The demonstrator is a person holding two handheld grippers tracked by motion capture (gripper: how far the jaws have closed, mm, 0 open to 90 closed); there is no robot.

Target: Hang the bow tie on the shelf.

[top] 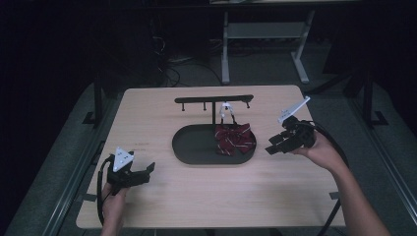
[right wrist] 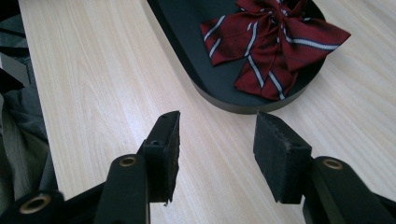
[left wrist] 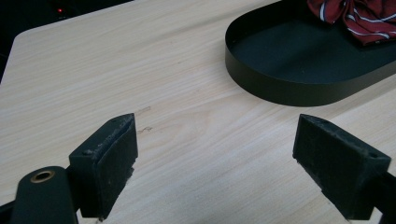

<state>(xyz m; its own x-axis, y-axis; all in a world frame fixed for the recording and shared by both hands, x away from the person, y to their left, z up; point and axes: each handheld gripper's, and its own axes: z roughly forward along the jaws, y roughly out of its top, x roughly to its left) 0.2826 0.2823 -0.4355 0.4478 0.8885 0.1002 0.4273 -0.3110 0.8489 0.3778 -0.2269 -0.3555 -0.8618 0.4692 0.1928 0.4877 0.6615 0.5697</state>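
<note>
Basically lining up right claw [top: 273, 146], open and empty, squarely over dark red striped bow tie [right wrist: 275, 44] in black oval tray [top: 196, 150].

This looks like a dim lab or test room, not a home. A bare light-wood table [top: 162, 196] stands at the centre of the frame on grey carpet, loose cables [top: 169, 66] tangle on the floor at upper left, and a white-legged workbench [top: 265, 34] sits at top centre.
</note>
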